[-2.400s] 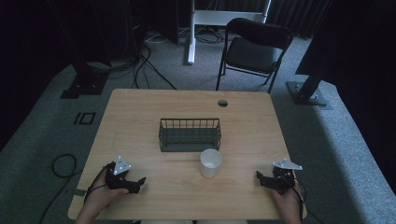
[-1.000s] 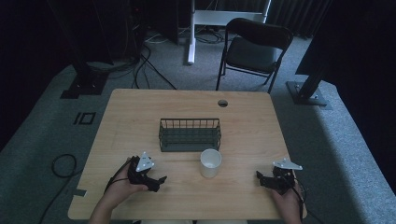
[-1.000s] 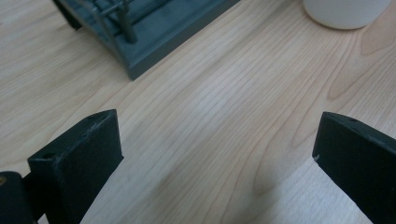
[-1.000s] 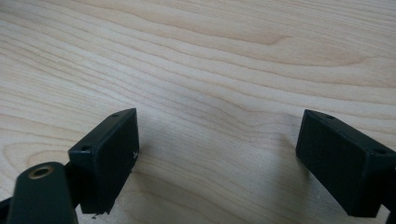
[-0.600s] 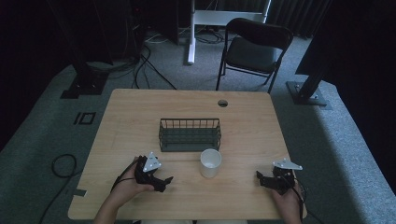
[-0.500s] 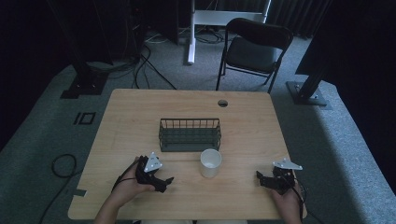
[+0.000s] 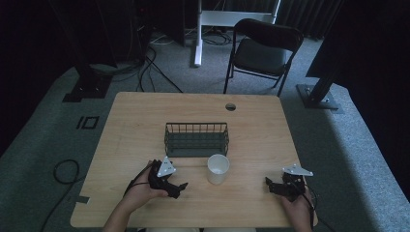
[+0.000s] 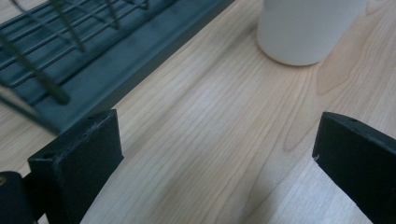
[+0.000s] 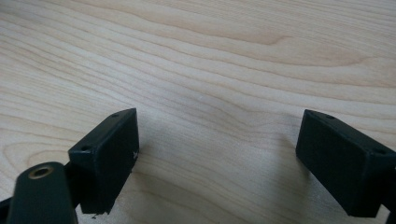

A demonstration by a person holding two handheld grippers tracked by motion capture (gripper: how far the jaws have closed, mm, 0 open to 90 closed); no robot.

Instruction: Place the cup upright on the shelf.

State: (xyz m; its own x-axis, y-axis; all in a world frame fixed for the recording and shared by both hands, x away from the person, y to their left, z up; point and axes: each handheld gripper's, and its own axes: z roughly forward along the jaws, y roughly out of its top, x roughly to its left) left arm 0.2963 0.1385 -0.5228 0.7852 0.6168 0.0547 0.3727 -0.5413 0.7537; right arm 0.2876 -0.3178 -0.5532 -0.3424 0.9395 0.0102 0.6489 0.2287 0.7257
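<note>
My left tool [image 7: 178, 187] sits low over the desk [image 7: 130, 121] with its jaws spread wide and nothing between them, and the white cup [image 7: 218, 168] stands just ahead and a little to the right of it, near but not touching. In the left gripper view the cup [image 8: 306, 29] rises past the gap between the jaws, off toward the right one, so I judge a short push forward with a slight turn right would bring it between them. My left hand is plainly nearer to it than my right. The cup stands upright, its long axis vertical, a smooth round wall with an open mouth. Behind it, close by, is the dark wire basket [image 7: 196, 139], thin bars on a flat base. My right tool [image 7: 274, 186] rests open on pale wood grain, well apart from the cup
</note>
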